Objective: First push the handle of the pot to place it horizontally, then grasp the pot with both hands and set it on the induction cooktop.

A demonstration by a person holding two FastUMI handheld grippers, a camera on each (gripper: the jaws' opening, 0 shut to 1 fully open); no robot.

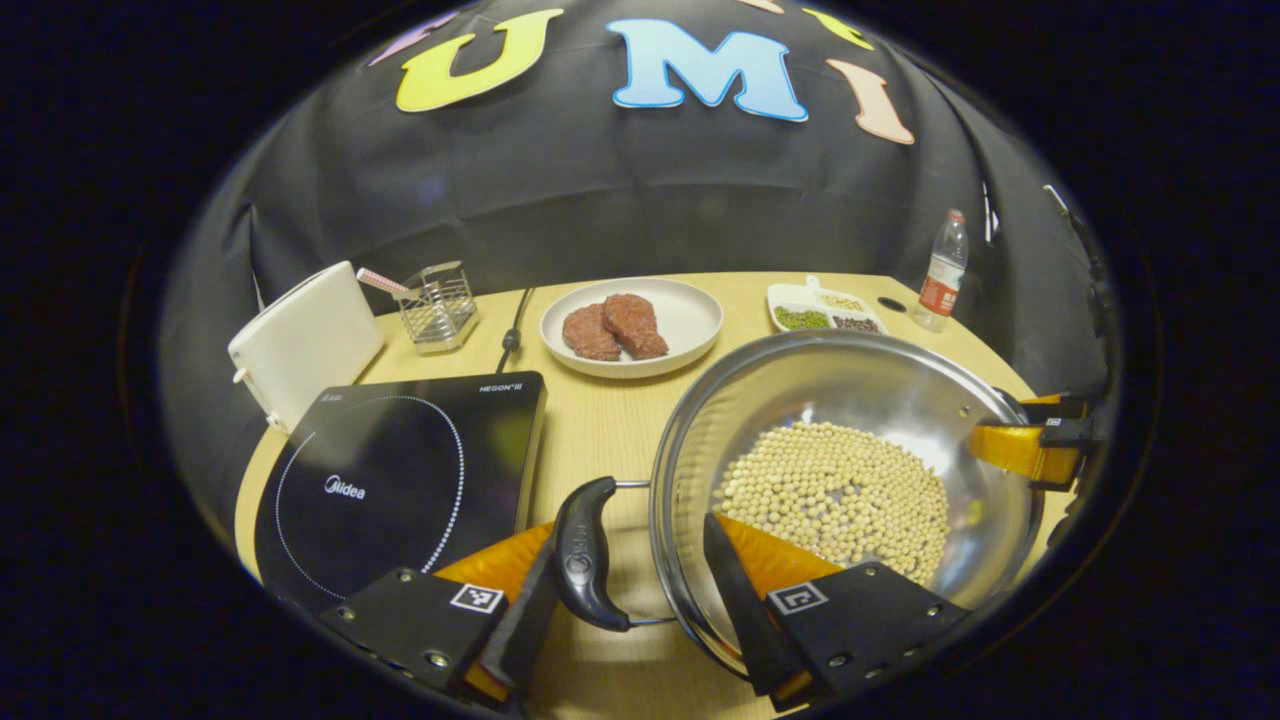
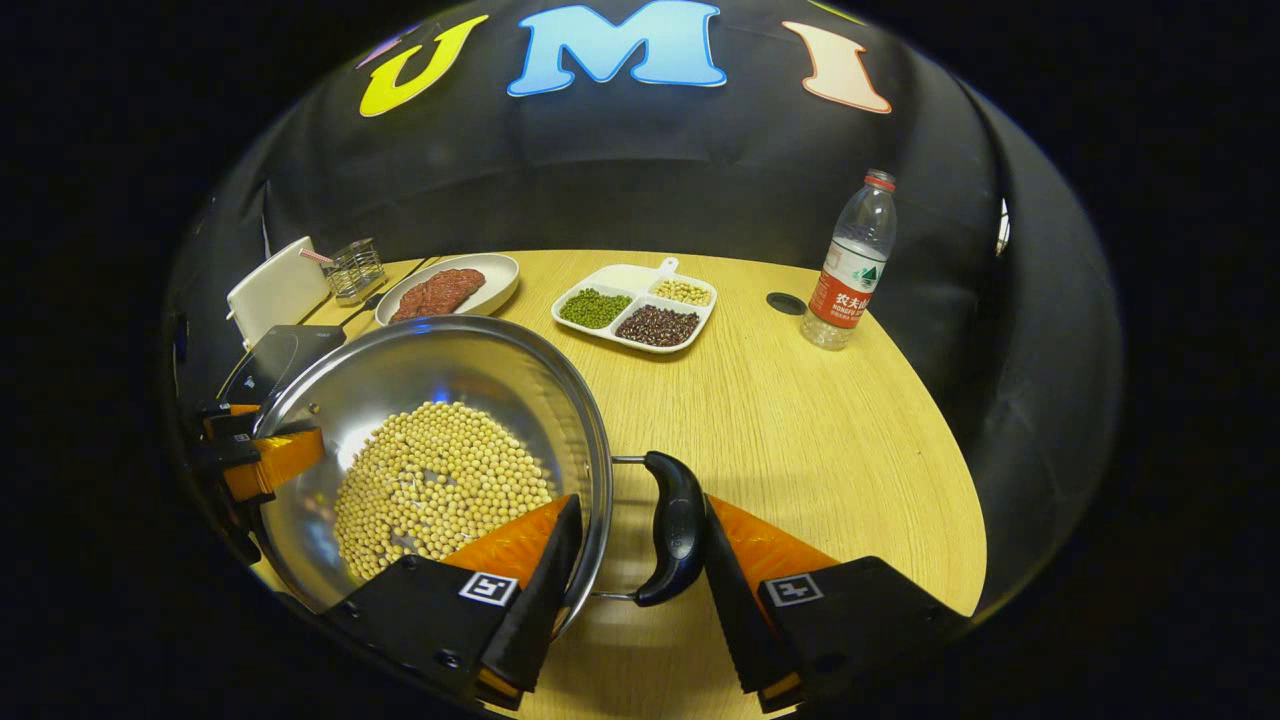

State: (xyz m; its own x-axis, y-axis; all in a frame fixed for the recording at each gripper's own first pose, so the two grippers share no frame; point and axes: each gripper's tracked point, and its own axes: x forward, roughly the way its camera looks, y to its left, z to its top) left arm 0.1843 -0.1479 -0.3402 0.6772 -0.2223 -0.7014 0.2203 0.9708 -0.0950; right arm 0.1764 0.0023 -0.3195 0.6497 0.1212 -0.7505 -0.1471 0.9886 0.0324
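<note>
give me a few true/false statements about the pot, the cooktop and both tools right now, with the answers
1. The pot holds pale round beans. True.
2. The pot sits on the induction cooktop. False: it is beside the cooktop, whose glass top is bare.
3. The left tool has one finger outside the pot's black handle and one inside the rim. True.
4. The right tool is far from the pot. False: its fingers straddle the pot's rim and the other black handle.
5. The white plate is empty. False: it carries two pieces of red meat.
</note>
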